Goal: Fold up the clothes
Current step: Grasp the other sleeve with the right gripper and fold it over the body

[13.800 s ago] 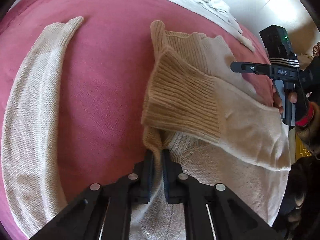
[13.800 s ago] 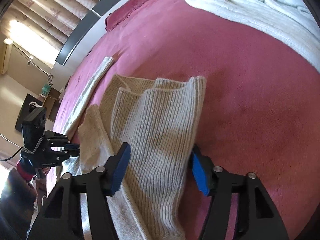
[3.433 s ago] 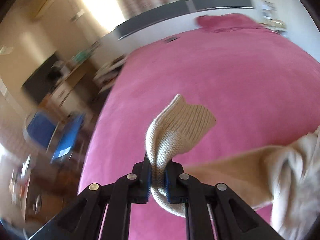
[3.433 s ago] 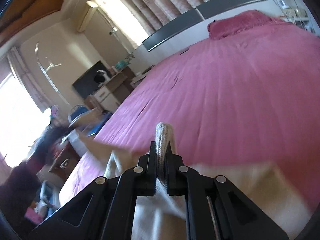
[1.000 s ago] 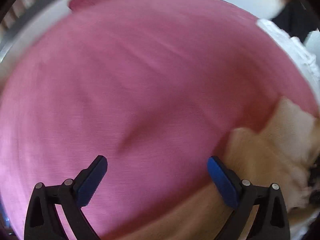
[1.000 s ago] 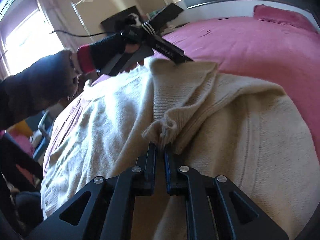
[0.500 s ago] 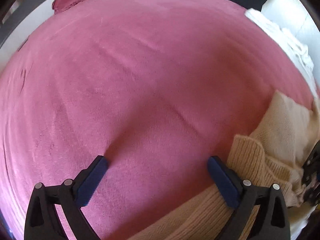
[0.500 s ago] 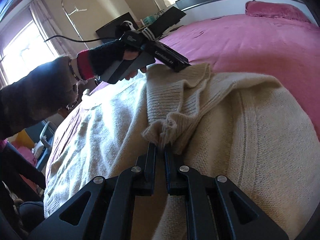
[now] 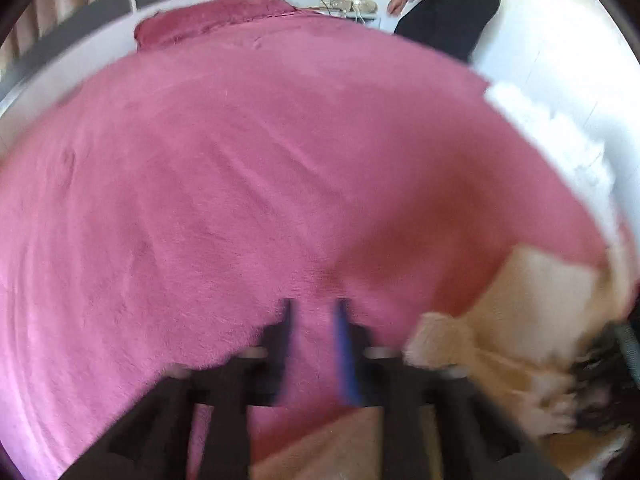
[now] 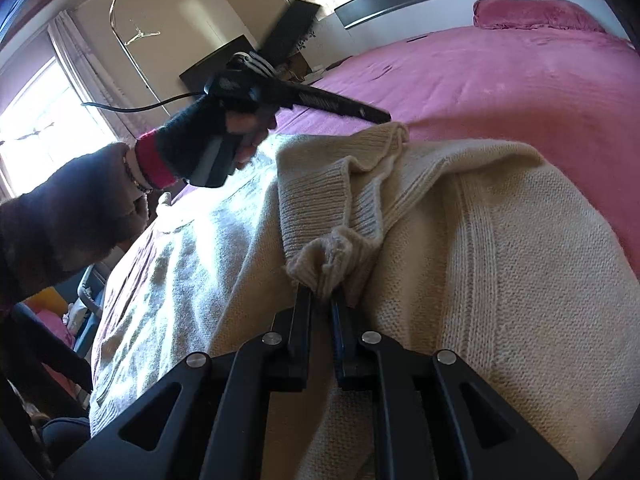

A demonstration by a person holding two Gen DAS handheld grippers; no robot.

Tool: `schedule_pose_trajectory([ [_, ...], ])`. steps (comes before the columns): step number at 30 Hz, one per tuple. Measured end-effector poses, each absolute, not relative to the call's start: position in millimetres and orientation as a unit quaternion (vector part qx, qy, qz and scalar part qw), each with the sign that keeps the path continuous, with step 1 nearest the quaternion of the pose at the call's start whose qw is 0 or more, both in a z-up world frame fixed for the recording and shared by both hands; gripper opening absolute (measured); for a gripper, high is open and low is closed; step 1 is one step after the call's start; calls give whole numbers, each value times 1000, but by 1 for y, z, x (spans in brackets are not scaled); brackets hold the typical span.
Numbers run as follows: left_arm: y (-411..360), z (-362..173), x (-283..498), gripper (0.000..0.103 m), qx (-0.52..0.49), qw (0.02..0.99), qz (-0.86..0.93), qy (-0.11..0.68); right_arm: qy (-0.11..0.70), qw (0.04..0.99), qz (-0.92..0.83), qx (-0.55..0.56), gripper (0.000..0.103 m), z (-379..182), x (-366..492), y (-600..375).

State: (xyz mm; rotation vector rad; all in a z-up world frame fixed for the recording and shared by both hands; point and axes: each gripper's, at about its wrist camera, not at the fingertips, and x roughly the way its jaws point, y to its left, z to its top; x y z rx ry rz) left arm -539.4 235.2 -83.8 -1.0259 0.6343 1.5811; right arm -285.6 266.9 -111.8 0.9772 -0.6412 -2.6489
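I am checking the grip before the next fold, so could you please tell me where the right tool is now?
In the right wrist view, the right tool sits bottom centre, shut on a bunched edge of the cream sweater on the pink bed.

Cream knit sweater (image 10: 500,240) lies spread over the pink bedspread (image 10: 520,80), body flat, ribbed edges bunched and folded across its top. One small bunch of the knit stands up, pinched into a tuft. In the blurred left view it sits at lower right.
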Motion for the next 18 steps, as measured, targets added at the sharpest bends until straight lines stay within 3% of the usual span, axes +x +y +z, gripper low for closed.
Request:
schedule_pose_trajectory([
  [2, 228, -80, -541, 67, -443, 563, 648, 259, -221, 121, -908, 334, 11, -112, -286, 267],
  [3, 227, -82, -539, 88, -443, 566, 640, 271, -221, 121, -908, 334, 11, -112, -286, 268],
  [4, 231, -85, -538, 97, -439, 567, 635, 287, -222, 120, -908, 334, 11, -112, -287, 268],
  [11, 230, -96, -516, 97, -409, 600, 601, 335, -228, 119, -907, 333, 11, -114, -288, 271],
  [12, 237, -99, -519, 96, -407, 595, 602, 344, -229, 119, -907, 332, 11, -114, -288, 272],
  [14, 236, -104, -520, 79, -409, 601, 595, 344, -231, 118, -907, 332, 11, -114, -288, 273],
  [16, 231, -100, -520, 53, -397, 614, 594, 334, -232, 116, -907, 330, 11, -113, -287, 275],
  [17, 227, -98, -518, 45, -395, 618, 594, 330, -234, 116, -907, 330, 12, -113, -287, 276],
  [18, 218, -95, -511, 29, -393, 621, 594, 328, -236, 115, -907, 330, 12, -114, -287, 277],
])
